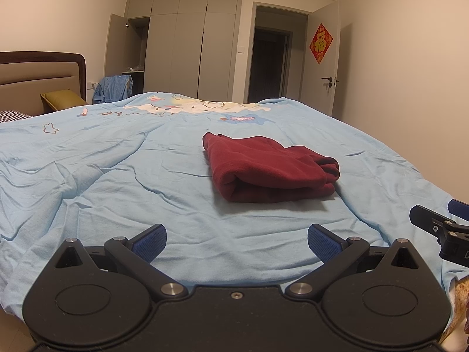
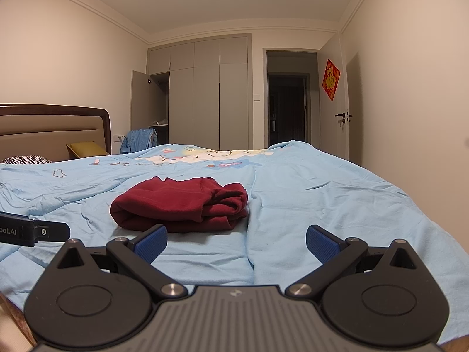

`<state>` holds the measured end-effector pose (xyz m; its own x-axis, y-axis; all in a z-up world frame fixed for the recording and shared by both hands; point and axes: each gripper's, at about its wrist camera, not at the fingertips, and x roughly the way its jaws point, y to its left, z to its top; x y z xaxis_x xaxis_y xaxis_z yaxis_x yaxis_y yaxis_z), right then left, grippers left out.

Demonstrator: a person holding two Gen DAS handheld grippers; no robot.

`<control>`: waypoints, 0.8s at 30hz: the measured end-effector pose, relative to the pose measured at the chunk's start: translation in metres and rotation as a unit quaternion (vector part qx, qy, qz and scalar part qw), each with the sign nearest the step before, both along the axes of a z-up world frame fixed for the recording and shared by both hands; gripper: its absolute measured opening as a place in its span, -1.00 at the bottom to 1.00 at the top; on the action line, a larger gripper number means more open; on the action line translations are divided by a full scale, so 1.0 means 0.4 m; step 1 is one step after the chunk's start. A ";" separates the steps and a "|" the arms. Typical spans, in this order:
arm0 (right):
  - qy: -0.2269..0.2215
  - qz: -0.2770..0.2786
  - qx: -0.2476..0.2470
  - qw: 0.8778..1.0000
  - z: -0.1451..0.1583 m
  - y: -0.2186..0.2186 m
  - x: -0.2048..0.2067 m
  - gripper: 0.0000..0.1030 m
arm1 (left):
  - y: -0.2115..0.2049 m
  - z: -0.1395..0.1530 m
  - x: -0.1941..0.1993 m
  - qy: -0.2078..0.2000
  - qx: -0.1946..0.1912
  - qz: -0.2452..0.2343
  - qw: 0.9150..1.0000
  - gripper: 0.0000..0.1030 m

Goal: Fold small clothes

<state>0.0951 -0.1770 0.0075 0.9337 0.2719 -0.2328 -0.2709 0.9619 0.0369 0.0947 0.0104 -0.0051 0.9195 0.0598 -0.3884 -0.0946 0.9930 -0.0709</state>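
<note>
Left gripper: black housing, two round covers at 7 and 5 o'clock, silver pivot pins, central screw, blue ribbed pads. Right gripper: same black linkage and blue pads, with a grey ribbed centre plate at 6 o'clock.

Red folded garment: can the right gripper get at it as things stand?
Probably yes. The right gripper is open, holds nothing, and the red folded garment lies just ahead on the blue bedspread with nothing between them.
</note>
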 end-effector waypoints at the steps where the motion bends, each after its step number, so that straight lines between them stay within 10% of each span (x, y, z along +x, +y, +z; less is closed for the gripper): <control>1: 0.000 0.000 0.000 1.000 0.000 0.000 0.000 1.00 | 0.000 0.001 0.001 0.000 0.000 0.000 1.000 0.99; 24: 0.001 0.000 -0.001 1.000 -0.001 0.000 0.000 1.00 | 0.002 -0.006 -0.001 0.011 -0.002 0.014 1.000 0.99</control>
<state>0.0951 -0.1770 0.0072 0.9332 0.2719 -0.2350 -0.2711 0.9619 0.0361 0.0942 0.0113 -0.0073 0.9088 0.0838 -0.4086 -0.1234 0.9898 -0.0716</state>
